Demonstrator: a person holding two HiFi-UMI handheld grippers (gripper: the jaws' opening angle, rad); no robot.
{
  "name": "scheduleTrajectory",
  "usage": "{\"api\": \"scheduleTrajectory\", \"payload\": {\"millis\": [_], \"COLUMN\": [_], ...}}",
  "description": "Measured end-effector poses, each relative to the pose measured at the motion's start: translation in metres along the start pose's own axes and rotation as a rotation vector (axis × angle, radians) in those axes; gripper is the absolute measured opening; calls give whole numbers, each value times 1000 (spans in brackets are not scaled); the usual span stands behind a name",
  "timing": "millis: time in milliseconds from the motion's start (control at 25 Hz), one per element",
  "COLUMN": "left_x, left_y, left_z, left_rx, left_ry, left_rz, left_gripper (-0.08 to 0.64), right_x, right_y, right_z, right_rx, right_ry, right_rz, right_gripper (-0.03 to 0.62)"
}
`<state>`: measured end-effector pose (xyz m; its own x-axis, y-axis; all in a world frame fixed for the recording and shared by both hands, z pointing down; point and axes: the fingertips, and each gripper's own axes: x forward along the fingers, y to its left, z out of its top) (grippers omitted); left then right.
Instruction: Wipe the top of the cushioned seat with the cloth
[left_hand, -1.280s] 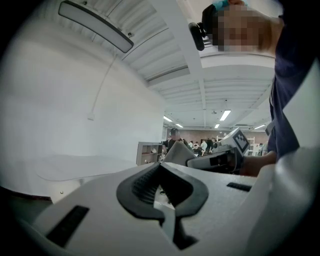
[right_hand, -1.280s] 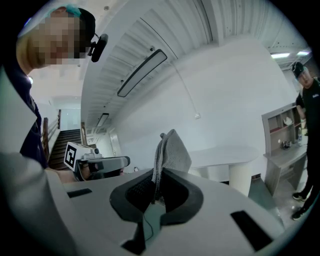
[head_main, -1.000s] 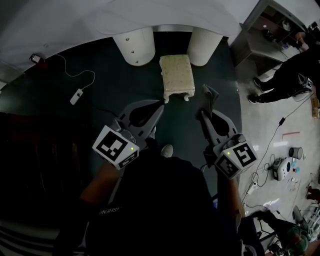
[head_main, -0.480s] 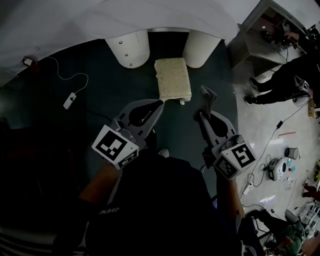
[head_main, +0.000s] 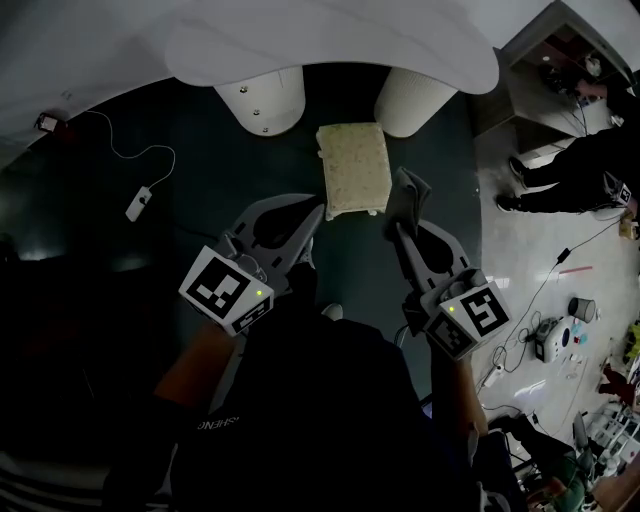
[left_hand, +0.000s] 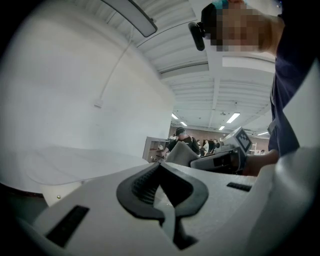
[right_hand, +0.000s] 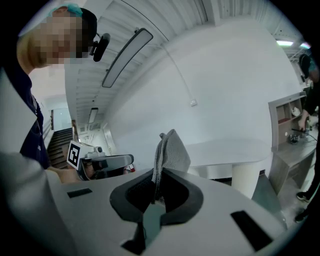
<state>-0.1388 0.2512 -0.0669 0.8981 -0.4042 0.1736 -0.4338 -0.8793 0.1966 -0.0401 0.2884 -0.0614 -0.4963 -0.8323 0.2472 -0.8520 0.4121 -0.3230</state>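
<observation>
The cushioned seat (head_main: 352, 168), a small cream stool, stands on the dark floor just ahead of both grippers in the head view. My right gripper (head_main: 400, 226) is shut on a grey cloth (head_main: 405, 195) that sticks up from its jaws beside the seat's near right corner. The right gripper view shows the cloth (right_hand: 170, 149) pinched upright between the jaws of the right gripper (right_hand: 156, 181). My left gripper (head_main: 318, 211) is shut with nothing in it, its tip at the seat's near left corner. In its own view the left gripper (left_hand: 160, 168) points upward, jaws together.
Two thick white table legs (head_main: 262, 95) (head_main: 415, 100) stand just behind the seat under a white tabletop (head_main: 330, 40). A cable with a small white box (head_main: 135, 203) lies on the floor at left. A person (head_main: 580, 170) stands by a shelf unit (head_main: 545, 70) at right.
Both grippers have moved forward to the seat. The cloth now stands beside the seat's near right corner, and the left tip reaches its near left corner.
</observation>
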Motion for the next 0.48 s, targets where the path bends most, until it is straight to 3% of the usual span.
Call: {"api": "scheduleTrajectory", "payload": {"millis": [480], "left_x": [52], "left_y": [118], "left_z": [8], "left_rx": [-40], "left_ry": [44], "left_rz": [-41], "left_gripper": [8], "right_x": [104], "right_y": [-57], "right_z": [27], "right_rx": [37], "right_ry": [48], "right_rz": [-61], "right_gripper": [32]}}
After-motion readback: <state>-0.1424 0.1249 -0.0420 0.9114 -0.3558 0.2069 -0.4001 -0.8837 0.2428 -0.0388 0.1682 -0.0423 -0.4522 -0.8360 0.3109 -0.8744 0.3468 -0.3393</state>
